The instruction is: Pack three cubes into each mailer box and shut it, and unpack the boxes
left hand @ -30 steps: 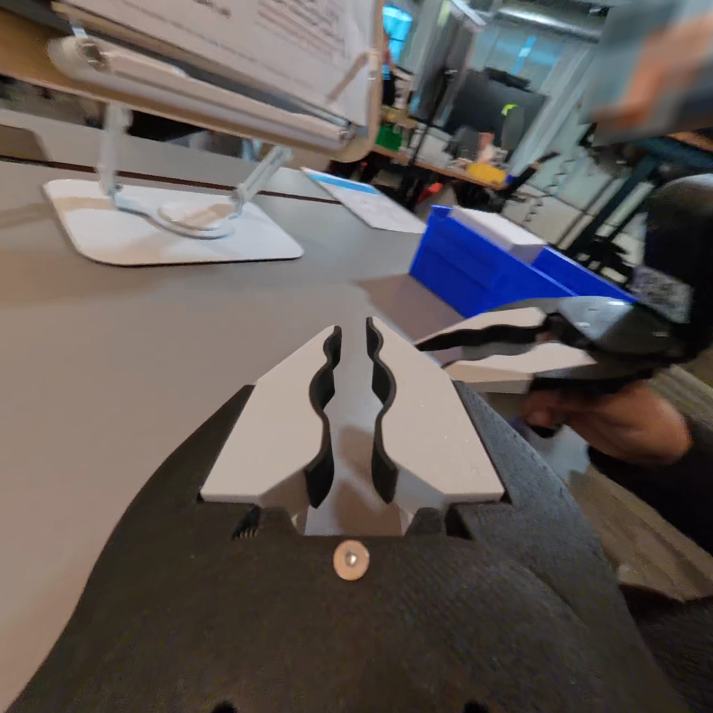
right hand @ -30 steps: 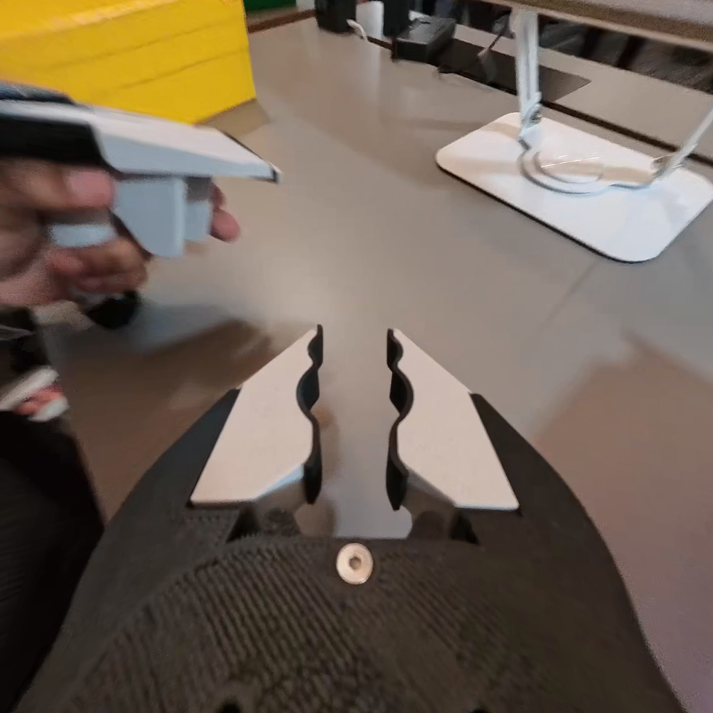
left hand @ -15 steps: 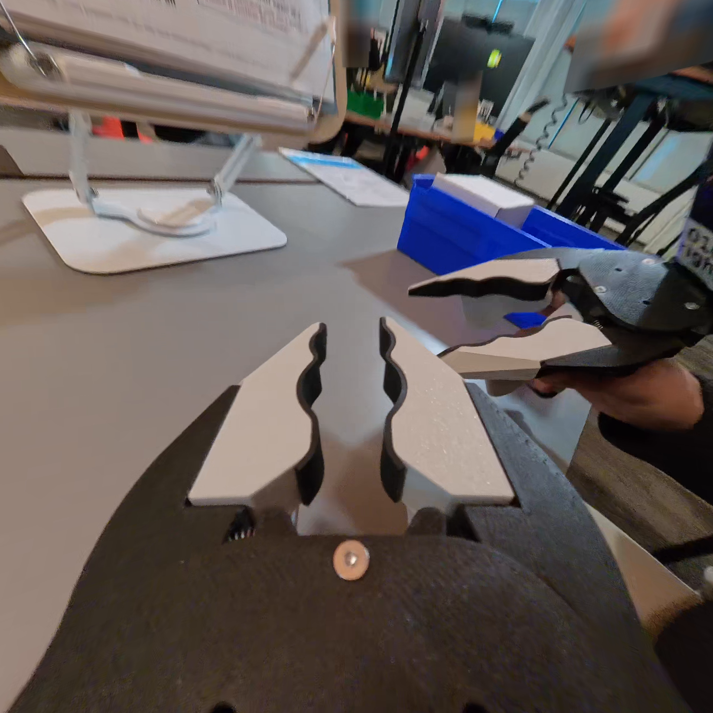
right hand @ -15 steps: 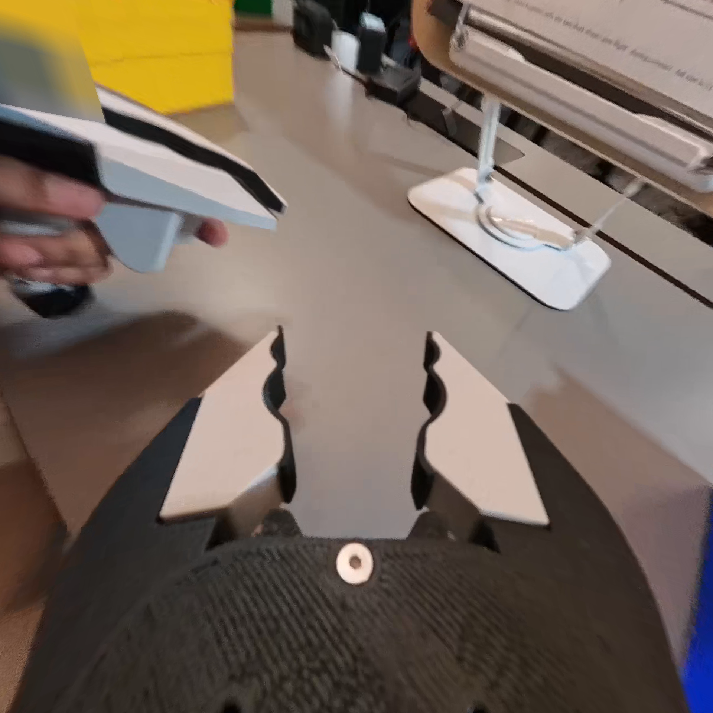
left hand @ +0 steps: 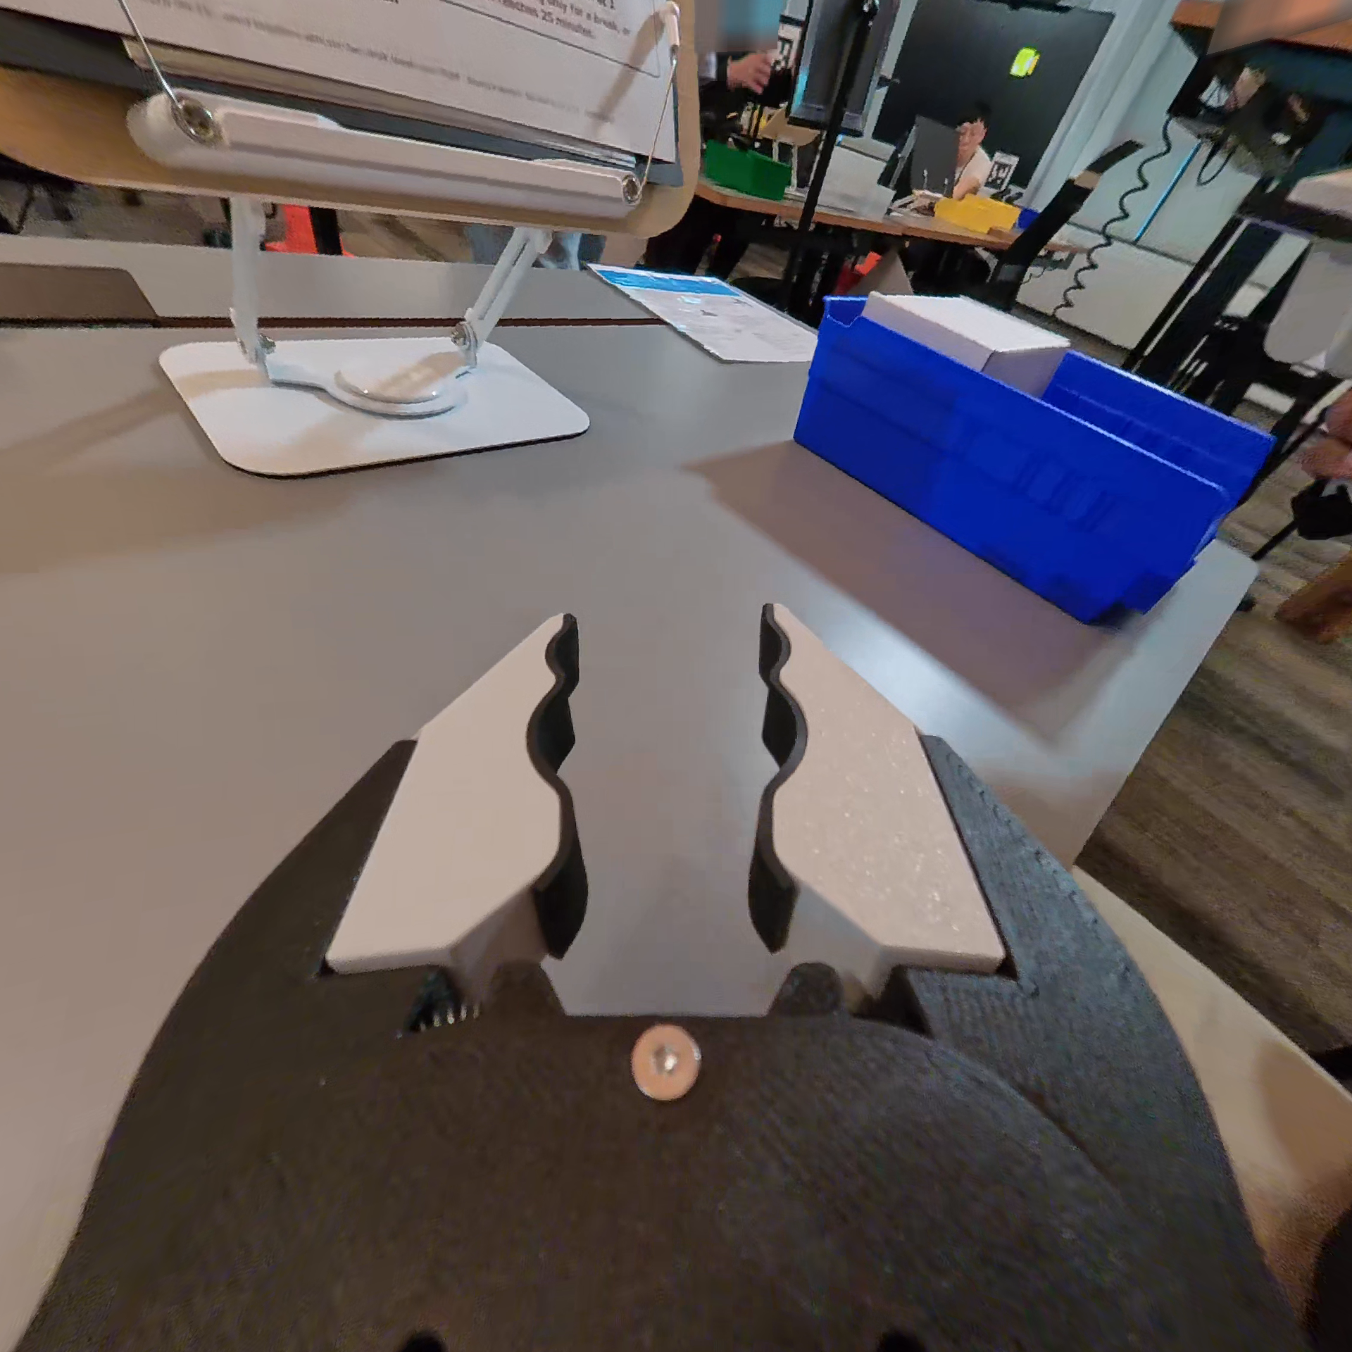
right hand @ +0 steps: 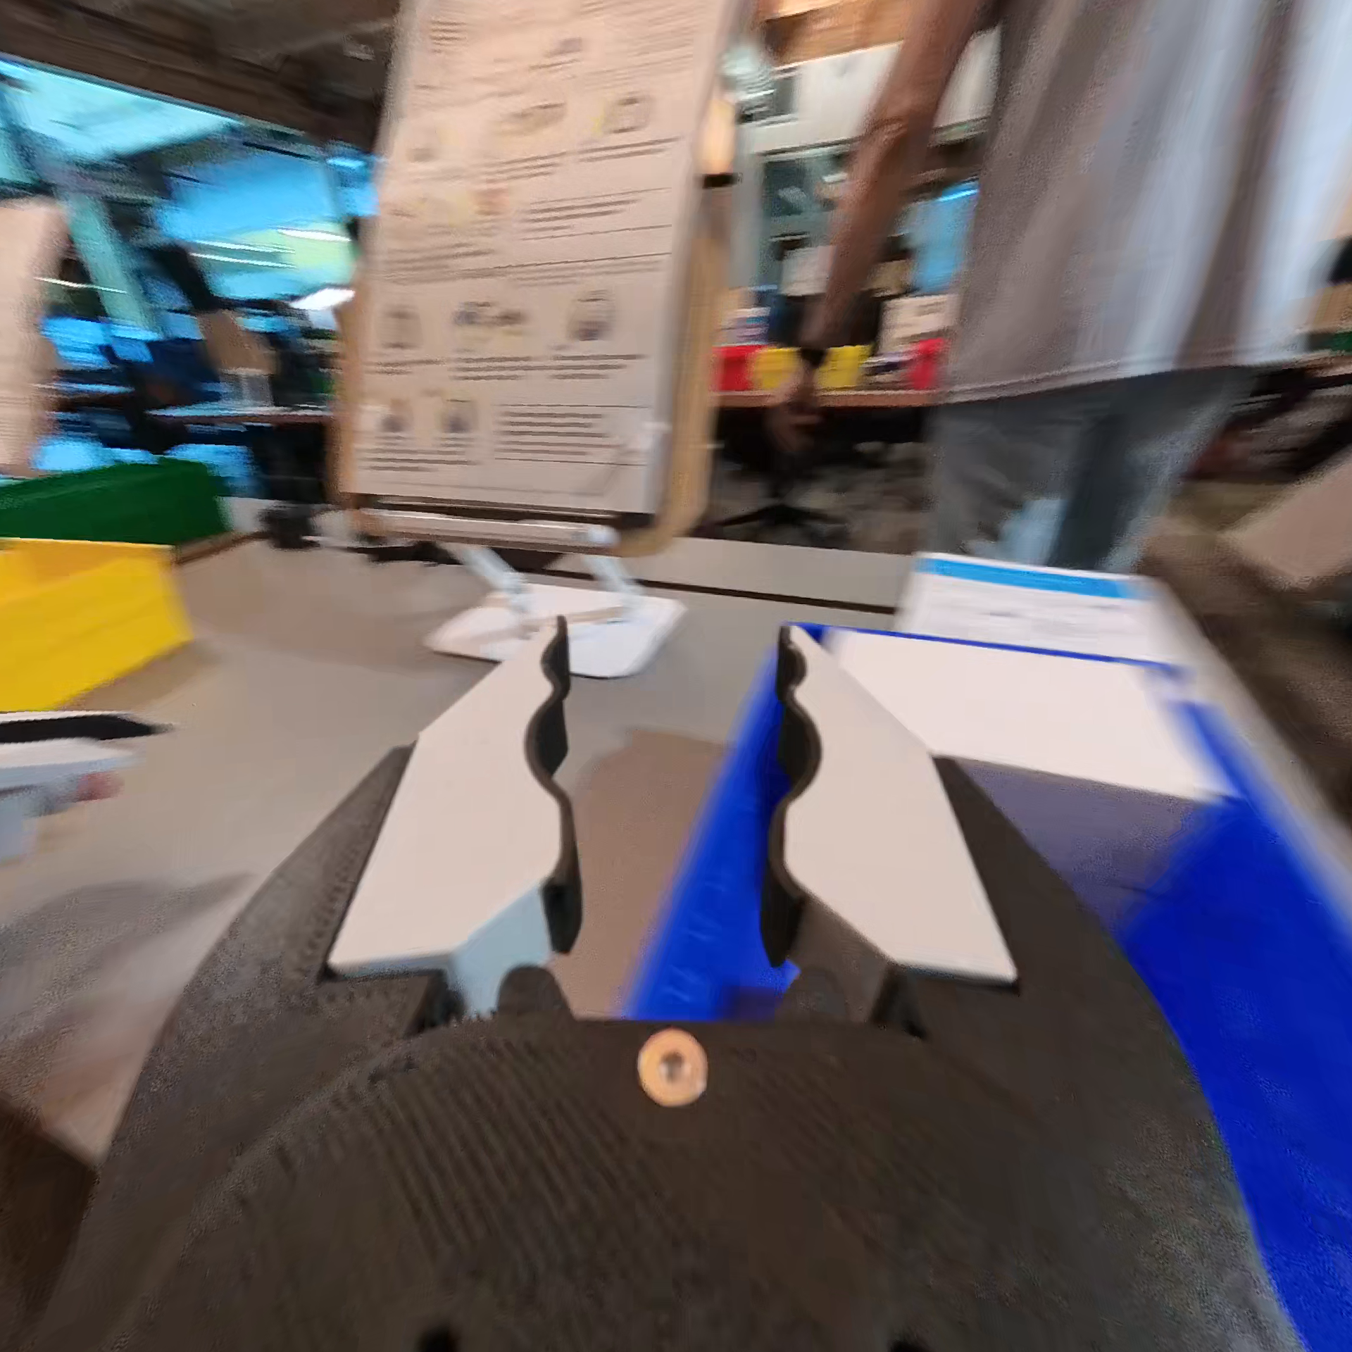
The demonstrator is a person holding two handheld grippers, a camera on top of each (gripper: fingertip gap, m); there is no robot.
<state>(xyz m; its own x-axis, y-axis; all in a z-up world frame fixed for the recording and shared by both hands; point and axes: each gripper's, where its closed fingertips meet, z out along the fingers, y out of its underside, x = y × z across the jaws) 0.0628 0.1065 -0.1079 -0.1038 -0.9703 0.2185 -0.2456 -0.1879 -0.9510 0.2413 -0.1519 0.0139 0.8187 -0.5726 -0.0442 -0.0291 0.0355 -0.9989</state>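
Observation:
A white mailer box [left hand: 966, 342] sits shut in a blue bin [left hand: 1024, 468] at the right end of the grey table [left hand: 366, 622]. My left gripper [left hand: 667, 622] is open and empty, low over the table middle, left of the bin. My right gripper [right hand: 671, 644] is open and empty, right over the bin's left wall [right hand: 702, 878], with the white box [right hand: 1009, 702] just ahead to its right. The right wrist view is blurred by motion. The left gripper's fingers [right hand: 66, 739] show at its left edge. No cubes are in view.
A white stand [left hand: 373, 402] holding an instruction sheet stands at the back middle of the table. A yellow bin [right hand: 80, 614] sits at the left, a green bin [right hand: 110, 497] behind it. A printed paper [left hand: 710, 314] lies behind the blue bin. A person [right hand: 1097, 293] stands beyond the table. My hands' fingertips stand some 35 cm from each other.
Both grippers have opened wider. My right gripper has swung right, away from the left gripper, to the blue bin. It has left the left wrist view.

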